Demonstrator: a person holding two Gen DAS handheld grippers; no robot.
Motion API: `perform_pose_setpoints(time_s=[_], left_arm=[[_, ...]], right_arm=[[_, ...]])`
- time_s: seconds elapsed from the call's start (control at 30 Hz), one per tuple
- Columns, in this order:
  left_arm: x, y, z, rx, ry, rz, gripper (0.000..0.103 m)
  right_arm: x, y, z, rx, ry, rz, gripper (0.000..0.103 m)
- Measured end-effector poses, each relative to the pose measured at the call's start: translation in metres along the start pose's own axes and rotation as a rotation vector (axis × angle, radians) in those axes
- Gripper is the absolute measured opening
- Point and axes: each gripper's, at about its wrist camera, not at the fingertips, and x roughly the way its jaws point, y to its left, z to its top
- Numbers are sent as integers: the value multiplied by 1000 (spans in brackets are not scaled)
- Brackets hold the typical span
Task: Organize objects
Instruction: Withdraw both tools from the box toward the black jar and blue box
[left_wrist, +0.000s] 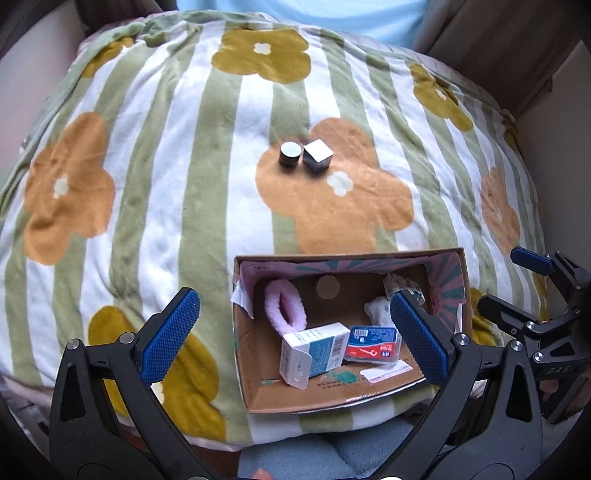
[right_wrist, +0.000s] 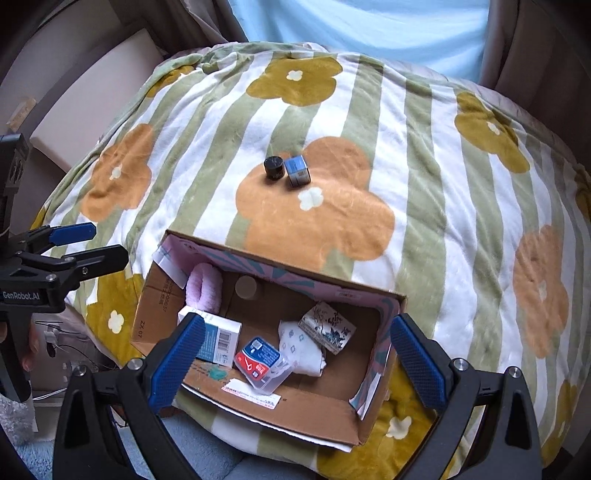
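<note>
In the left wrist view, the left gripper (left_wrist: 293, 336) hung released and empty over the box (left_wrist: 447, 254) at 6 o'clock. The jar (left_wrist: 289, 154) and cube (left_wrist: 317, 156), touching, sat at 12 on the blanket (left_wrist: 147, 184).

In the right wrist view, the right gripper (right_wrist: 295, 352) was likewise spread and empty. Closing on one piece would likely nudge its neighbour, and the soft blanket could let either tip or roll.

small cube (right_wrist: 297, 170) label unreadable, box (right_wrist: 255, 413) print — blurred
</note>
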Motion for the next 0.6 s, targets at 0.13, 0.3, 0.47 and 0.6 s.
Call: perform_pose_setpoints(time_s=[0.13,0.3,0.47,0.6], left_arm=[[3,10,21,-21,-7,-29,103],[22,11,46,31,0,-4,103],[48,10,72,104,-5,0,103],[78,15,95,140,-4,-18,103]], right_arm=[[-4,-4,22,-25,-42,-2,100],[0,-9,51,-77,-86,-5,100],[22,-19,85,-120,-87,30,100],[48,-26,108,-157,-78,53,100]])
